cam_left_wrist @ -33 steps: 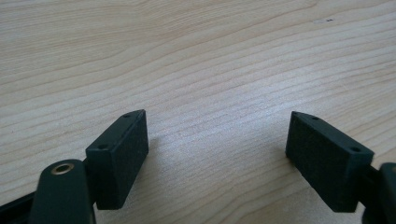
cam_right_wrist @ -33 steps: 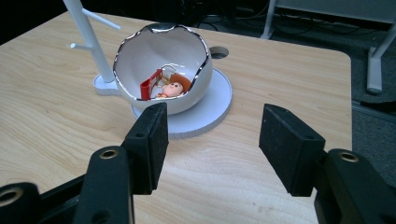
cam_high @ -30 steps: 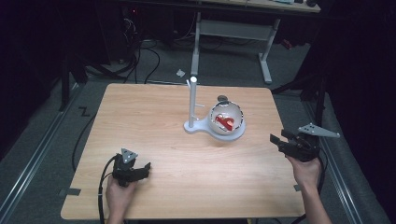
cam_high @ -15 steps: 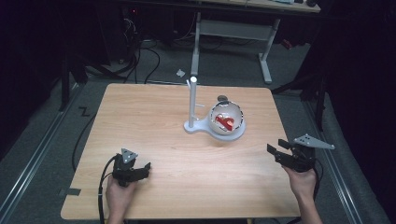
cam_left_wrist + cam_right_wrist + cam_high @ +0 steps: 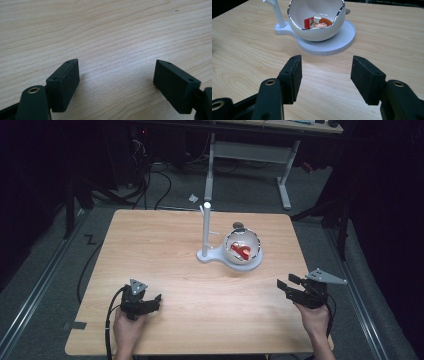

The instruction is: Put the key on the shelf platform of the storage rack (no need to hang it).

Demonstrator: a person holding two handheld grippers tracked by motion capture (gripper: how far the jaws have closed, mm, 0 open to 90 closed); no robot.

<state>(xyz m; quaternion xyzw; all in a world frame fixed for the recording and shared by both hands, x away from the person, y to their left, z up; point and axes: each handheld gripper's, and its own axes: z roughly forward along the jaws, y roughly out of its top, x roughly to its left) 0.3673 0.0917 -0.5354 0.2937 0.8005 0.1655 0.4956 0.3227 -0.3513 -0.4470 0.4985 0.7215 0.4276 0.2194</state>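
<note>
Right gripper (image 5: pixel 286 287) is being held low over the desk (image 5: pixel 165 250) near its right edge, jaws spread with only bare wood between them, nothing gripped. In the right gripper view, the right gripper (image 5: pixel 325 70) is being pointed straight at the white bowl (image 5: pixel 317 30), which is sitting near but clear of the pads.

The bowl (image 5: pixel 243 247) is being carried on a round white base (image 5: pixel 250 263), right of the desk's centre. Its rim is jagged with a silver edge, like a cracked eggshell. A small toy figure (image 5: pixel 322 22) with an orange-brown top and a red piece beside it is lying inside the bowl; the same red is being seen from above in the high view (image 5: pixel 243 251). A white post (image 5: pixel 205 230) is standing upright on the narrow end of the base, just left of the bowl.

Left gripper (image 5: pixel 156 300) is being held at the near left of the desk, well apart from the bowl. In the left gripper view, the left gripper (image 5: pixel 116 75) is released, jaws wide, only wood grain between the pads, which are being kept close to the surface; contact cannot be told.

Each gripper is being held by one hand, left hand (image 5: pixel 127 327) and right hand (image 5: pixel 312 317), with cables trailing back off the near edge.
</note>
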